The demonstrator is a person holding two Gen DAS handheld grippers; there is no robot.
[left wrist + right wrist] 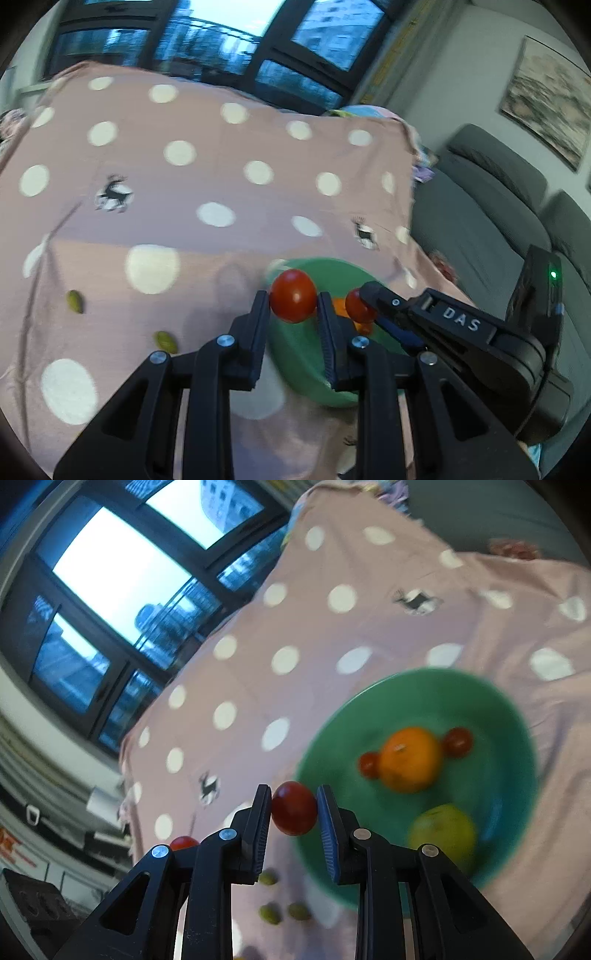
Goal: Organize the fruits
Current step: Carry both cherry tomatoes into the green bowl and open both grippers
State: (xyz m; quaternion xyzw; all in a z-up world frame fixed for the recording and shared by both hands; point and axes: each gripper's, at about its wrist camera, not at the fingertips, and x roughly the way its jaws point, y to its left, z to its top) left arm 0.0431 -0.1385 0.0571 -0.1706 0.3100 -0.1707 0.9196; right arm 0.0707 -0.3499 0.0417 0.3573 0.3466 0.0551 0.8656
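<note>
My left gripper [293,299] is shut on a red cherry tomato [293,295] and holds it above the near rim of a green bowl [295,354]. My right gripper [294,805] is shut on another red cherry tomato [294,808] at the left rim of the same green bowl [509,716]. In the left wrist view the right gripper [364,301] reaches in from the right over the bowl with its tomato [356,306]. The bowl holds an orange [410,758], two small tomatoes [458,741] [368,764] and a green apple [443,832].
A pink polka-dot cloth [221,184] covers the table. Small green olive-like fruits lie on it in the left wrist view [75,301] [166,340] and in the right wrist view [269,914] [298,911]. Another red tomato [183,842] shows behind my right gripper's left finger. A grey sofa [480,221] stands on the right.
</note>
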